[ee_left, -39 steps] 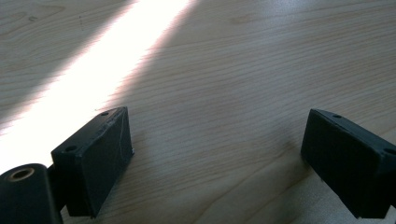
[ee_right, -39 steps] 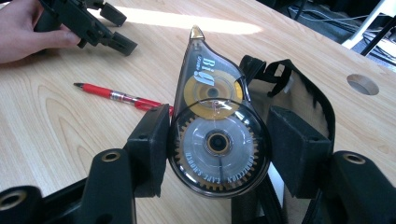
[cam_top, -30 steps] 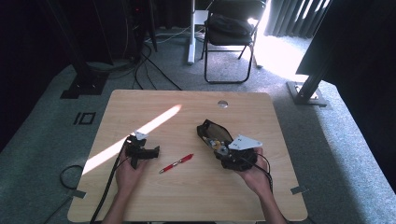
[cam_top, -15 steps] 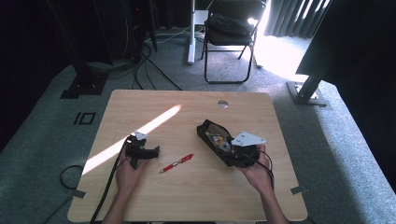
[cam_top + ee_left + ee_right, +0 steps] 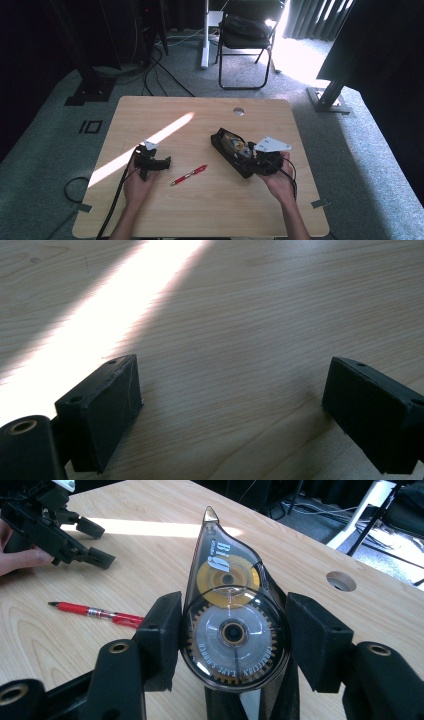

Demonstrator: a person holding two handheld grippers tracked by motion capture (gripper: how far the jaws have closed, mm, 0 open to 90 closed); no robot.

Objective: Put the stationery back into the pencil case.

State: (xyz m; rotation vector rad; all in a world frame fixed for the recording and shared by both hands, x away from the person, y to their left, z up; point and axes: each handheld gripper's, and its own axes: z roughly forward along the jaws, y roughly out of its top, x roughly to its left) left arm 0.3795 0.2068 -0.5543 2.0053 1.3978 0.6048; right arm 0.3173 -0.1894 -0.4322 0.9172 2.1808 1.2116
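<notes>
The right gripper (image 5: 232, 630) clasps a clear correction-tape dispenser (image 5: 231, 615) between its two black pads, the round geared body wedged at the jaws and the pointed tip aimed away toward the far side of the bench (image 5: 210, 210). Compared with a second ago, the dispenser and the hand holding it sit almost where they were, just above the wood, which suggests the grasp is settled and the tape is ready to be carried or applied. Across the bench the left gripper (image 5: 159, 163) rests with its jaws spread and nothing between them, unmoved over that second. A red pen (image 5: 188, 175) lies flat between the two grippers, apart from both, its dark tip pointing toward the person's left hand (image 5: 137, 182).
</notes>
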